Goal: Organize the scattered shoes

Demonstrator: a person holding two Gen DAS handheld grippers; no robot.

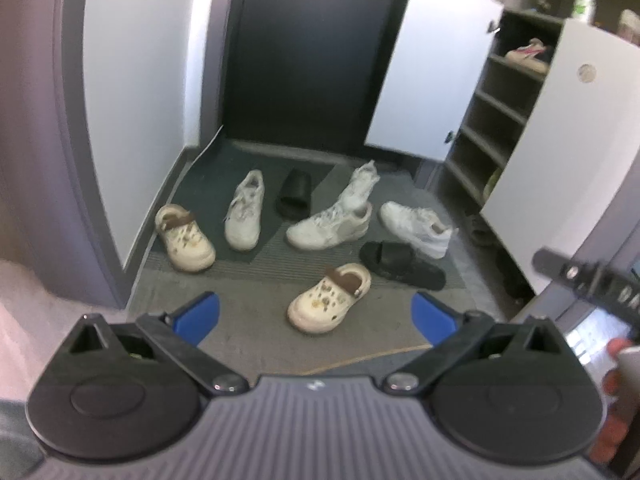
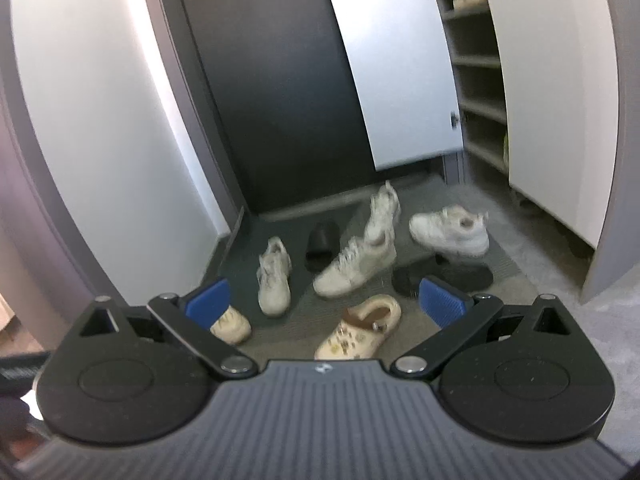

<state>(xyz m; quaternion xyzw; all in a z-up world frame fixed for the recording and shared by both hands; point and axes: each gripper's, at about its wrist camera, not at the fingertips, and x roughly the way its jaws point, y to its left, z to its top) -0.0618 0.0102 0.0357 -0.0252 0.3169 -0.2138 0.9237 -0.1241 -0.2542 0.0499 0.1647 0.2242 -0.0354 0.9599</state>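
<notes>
8 shoes lie scattered on the floor [image 1: 248, 344] of an entryway, all ahead of both grippers and none touched. The left gripper [image 1: 315, 314] is spread wide and holds nothing; the right gripper [image 2: 325, 302] is likewise wide apart and empty.

Nearest the left gripper, just beyond the gap between its blue pads, sits a cream clog [image 1: 329, 298] with a brown strap. Its mate, a second cream clog [image 1: 184, 238], lies farther off to the left, near the white wall. Beyond the near clog and to its right rests a black slide [image 1: 402, 265]; another black slide [image 1: 295, 193] lies farther ahead on the dark mat [image 1: 256, 160].

4 white sneakers fill the middle ground: 1 long sneaker [image 1: 245, 211] ahead and left, a side-on sneaker [image 1: 330, 227] straight ahead, a tipped sneaker [image 1: 362, 184] touching its far end, and a right-hand sneaker [image 1: 418, 229] beside the nearer slide.

Ahead and to the right stands a shoe cabinet [image 1: 500, 112] with both white doors swung open, and a pink-and-beige shoe [image 1: 528, 55] rests on its upper shelf.

In the right wrist view the near clog lies between that gripper's pads, blurred.
</notes>
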